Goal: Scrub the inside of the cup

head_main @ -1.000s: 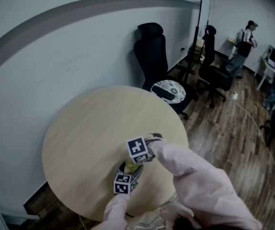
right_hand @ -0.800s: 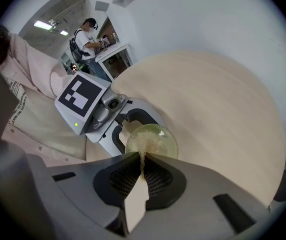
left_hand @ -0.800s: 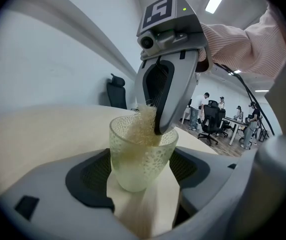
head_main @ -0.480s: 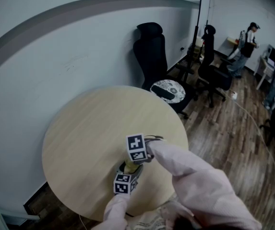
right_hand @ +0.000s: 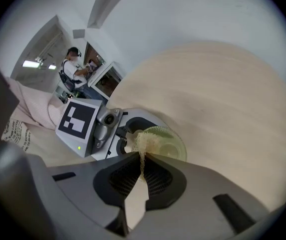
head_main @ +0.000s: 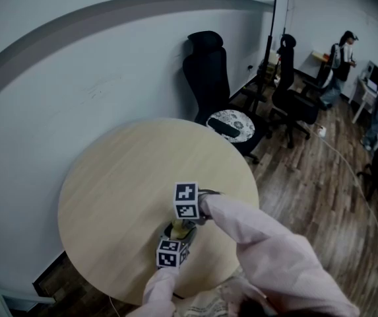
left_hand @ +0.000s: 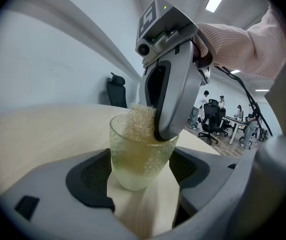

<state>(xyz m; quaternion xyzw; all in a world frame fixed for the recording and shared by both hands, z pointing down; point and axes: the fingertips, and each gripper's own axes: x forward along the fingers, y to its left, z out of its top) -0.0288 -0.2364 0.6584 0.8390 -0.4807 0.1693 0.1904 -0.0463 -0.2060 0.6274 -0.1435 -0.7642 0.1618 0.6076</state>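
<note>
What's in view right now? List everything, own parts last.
cup: one, translucent pale green, between the left gripper's jaws, over the table
scrubber: one, golden mesh, at the cup's mouth
table: one, round, light wood
office chairs: at least two, black, beyond the table
people: at least two, far right background
left gripper: grey, closed on the cup
right gripper: grey, pinching the scrubber

The scrubber [left_hand: 140, 120] sits in the cup [left_hand: 139, 161], at the table's [head_main: 129, 177] near side.
</note>
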